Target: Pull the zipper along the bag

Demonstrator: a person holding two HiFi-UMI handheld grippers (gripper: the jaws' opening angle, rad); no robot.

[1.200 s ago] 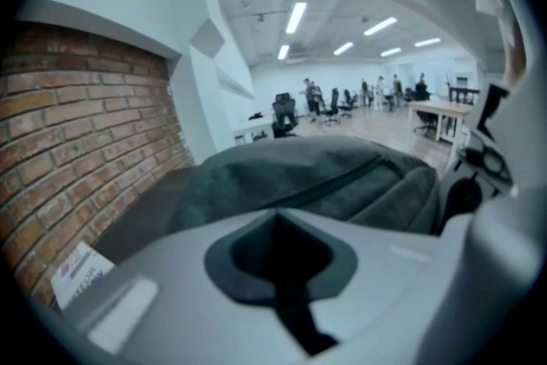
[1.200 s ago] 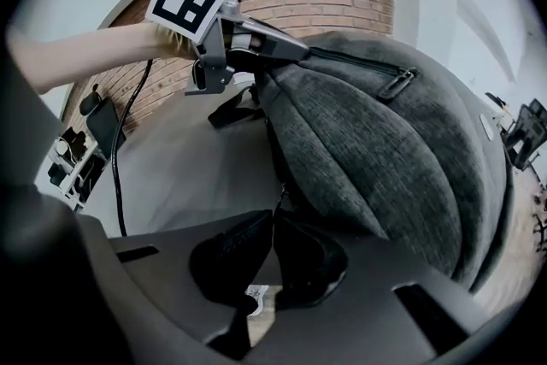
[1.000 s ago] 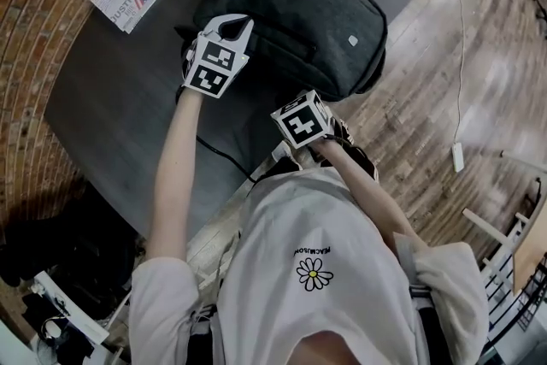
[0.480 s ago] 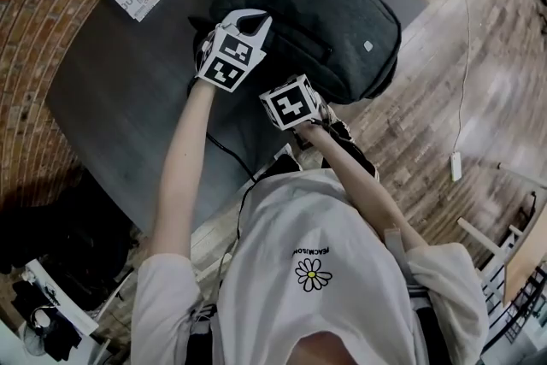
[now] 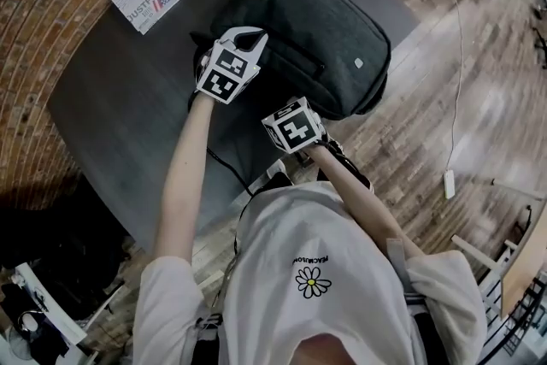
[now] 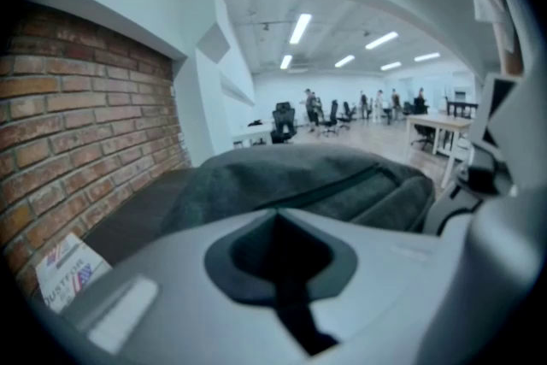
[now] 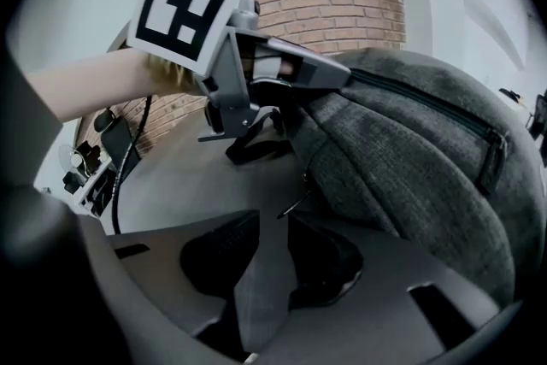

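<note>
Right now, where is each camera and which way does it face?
Head view: on the person's head, steeply down at backpack on table; forearms, left gripper, right gripper show.
Left gripper view: on that gripper, over the backpack; closed jaws show.
Right gripper view: on that gripper, at the backpack's side; parted jaws show.
Shared: head and right gripper views both show the left gripper.

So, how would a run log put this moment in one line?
left gripper: shut, against backpack | right gripper: open, beside backpack | zipper: ungrasped

The left gripper (image 5: pixel 246 37) is held forward on an outstretched bare left arm (image 5: pixel 184 175), its jaws pressed together. The right gripper (image 7: pixel 267 222) sits nearer the body, jaws slightly parted.
</note>
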